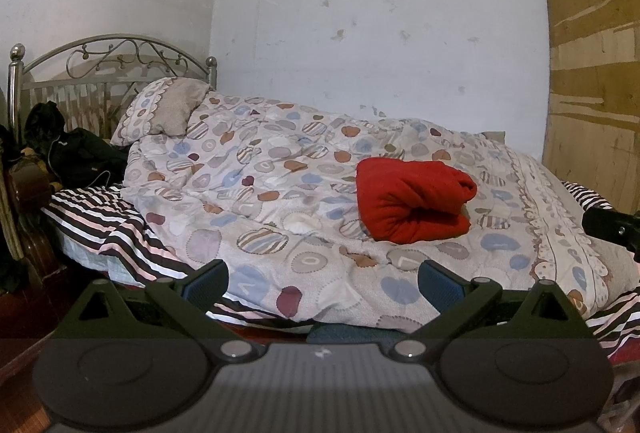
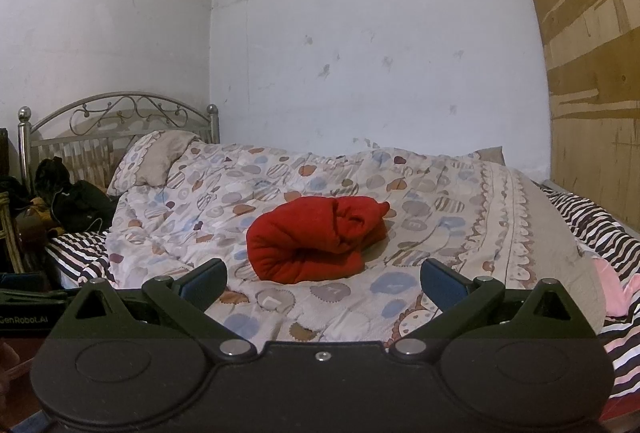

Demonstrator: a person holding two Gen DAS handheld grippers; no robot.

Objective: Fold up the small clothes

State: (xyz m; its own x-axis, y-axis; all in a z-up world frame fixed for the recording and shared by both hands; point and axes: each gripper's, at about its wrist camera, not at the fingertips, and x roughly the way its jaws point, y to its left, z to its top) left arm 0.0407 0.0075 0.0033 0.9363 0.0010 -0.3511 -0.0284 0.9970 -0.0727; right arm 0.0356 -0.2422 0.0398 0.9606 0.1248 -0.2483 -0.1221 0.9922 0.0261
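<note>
Nearest in each wrist view is a claw with its two blue-padded fingers spread wide and nothing between them: the left claw (image 1: 322, 283) hangs over the near edge of the bed, and the right claw (image 2: 322, 283) does the same a little further toward the foot end. Neither touches any cloth. Under both lies a quilt (image 1: 256, 193) printed with blue, brown and striped round patches, rumpled and covering most of the bed. A striped sheet (image 1: 116, 229) in black, white and pink shows from under the quilt along the near edge and again at the right end. On top of the quilt, about midway between the near and far edges and well apart from both claws, sits a red garment (image 2: 312, 241), folded over into a thick soft bundle with a rolled end turned to the right. Further back, at the left end of the bed, a pillow (image 1: 168, 109) leans against a metal headboard (image 1: 108, 61), with dark clothes (image 1: 76, 153) heaped at that corner. Behind everything stand a white wall (image 1: 380, 13) and, at the right, a plywood board (image 1: 596, 53).
</note>
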